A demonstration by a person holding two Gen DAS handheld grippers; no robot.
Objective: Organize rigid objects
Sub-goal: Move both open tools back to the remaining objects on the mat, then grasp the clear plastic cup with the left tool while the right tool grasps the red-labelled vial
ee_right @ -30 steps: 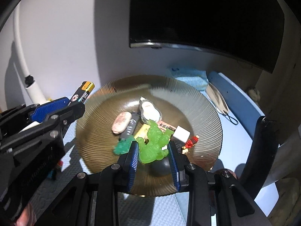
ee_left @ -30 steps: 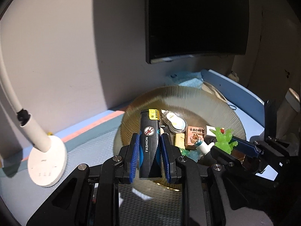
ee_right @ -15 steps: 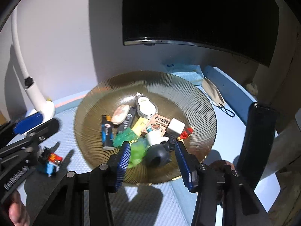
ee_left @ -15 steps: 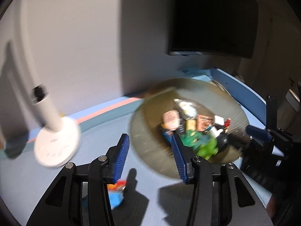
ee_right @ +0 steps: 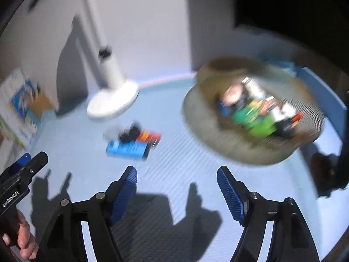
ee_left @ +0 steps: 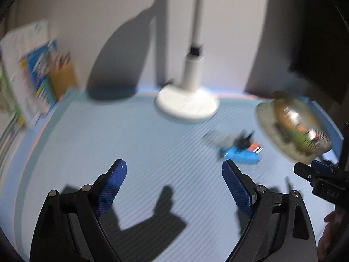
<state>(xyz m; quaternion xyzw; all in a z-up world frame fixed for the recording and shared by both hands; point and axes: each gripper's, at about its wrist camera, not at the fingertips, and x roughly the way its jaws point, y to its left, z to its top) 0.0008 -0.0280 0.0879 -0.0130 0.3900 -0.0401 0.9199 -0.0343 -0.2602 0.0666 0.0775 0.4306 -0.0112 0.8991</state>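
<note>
Left claw (ee_left: 174, 174): jaws stand wide and have just been opening; only bare blue tabletop (ee_left: 130, 144) shows between the blue pads. It also shows at the lower left edge of the right wrist view, gripped by a hand (ee_right: 24, 238).
Right claw (ee_right: 177, 175): jaws wide, just been opening, empty between the pads; its tip shows at the right edge of the left wrist view.
Plate (ee_right: 209, 139): ribbed brownish glass, right of centre in the right wrist view, on the tabletop, holding a blurred heap of small rigid things, among them a green toy (ee_right: 257, 120).
Loose things (ee_right: 130, 144): a blue flat piece with black and orange-red bits touching it, on the tabletop between lamp base and plate, apart from both claws.
Lamp (ee_left: 187, 104): white round base and stem, upper centre of the left wrist view.
Books (ee_left: 32, 74): blurred, upper left, standing against the wall.
</note>
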